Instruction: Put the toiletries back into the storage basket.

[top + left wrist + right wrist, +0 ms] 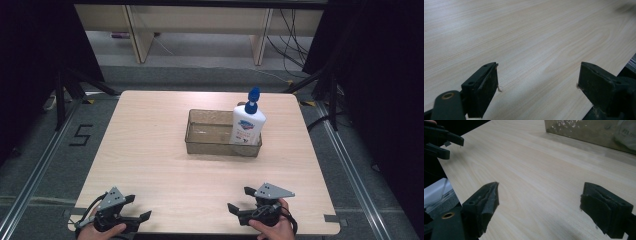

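A clear brownish plastic bin (pixel 210 141) sits at the middle of the light wood table (pixel 150 150). A white bottle with a blue pump top (pixel 247 124) stands upright in the bin's right end. My left gripper (pixel 139 207) rests at the table's near left corner, held by a hand, open and holding nothing. At the near right, my right gripper (pixel 240 198) is open too. In the left gripper view the left gripper (pixel 539 75) spans bare wood. The right gripper (pixel 540 192) faces the bin (pixel 586 130), with the bottle (pixel 626 135) blurred behind its wall.
The table's near edge runs just under both grippers. The left gripper (pixel 449 143) shows far off at the top left of the right gripper view. Black stands and curtains flank the table, and wooden furniture legs and cables lie beyond its far edge.
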Demonstrator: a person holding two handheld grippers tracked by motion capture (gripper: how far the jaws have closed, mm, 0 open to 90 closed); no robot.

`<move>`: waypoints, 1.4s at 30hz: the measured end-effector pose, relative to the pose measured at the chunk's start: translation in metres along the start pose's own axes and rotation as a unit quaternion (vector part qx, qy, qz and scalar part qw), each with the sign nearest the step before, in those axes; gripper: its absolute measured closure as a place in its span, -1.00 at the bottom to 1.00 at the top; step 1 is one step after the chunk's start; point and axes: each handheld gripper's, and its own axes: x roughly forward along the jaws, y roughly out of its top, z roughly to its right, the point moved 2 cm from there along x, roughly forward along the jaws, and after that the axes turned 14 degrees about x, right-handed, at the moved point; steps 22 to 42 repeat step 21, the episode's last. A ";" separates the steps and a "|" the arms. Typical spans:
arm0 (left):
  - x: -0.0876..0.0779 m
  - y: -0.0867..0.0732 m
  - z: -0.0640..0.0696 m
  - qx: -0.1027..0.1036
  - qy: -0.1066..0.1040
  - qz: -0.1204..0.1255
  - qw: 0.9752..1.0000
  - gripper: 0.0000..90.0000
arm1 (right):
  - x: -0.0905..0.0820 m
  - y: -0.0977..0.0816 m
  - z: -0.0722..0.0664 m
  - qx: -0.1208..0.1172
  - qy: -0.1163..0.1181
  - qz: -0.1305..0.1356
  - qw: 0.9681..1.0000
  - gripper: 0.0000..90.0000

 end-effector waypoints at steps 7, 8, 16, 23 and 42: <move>0.000 0.000 0.001 -0.003 -0.003 -0.001 1.000 -0.65 | 0.000 -0.001 -0.002 0.015 -0.004 -0.010 1.000 -0.66; 0.000 0.000 0.001 -0.003 -0.003 -0.001 1.000 -0.65 | 0.000 -0.001 -0.002 0.015 -0.004 -0.010 1.000 -0.66; 0.000 0.001 0.001 -0.003 -0.003 0.000 1.000 -0.65 | 0.002 -0.001 0.000 0.001 -0.008 -0.011 1.000 -0.66; 0.000 0.000 0.000 -0.003 -0.001 0.003 1.000 -0.65 | 0.002 -0.001 0.001 -0.001 -0.010 -0.010 1.000 -0.66; 0.000 0.000 0.000 -0.003 -0.001 0.003 1.000 -0.65 | 0.002 -0.001 0.001 -0.001 -0.010 -0.010 1.000 -0.66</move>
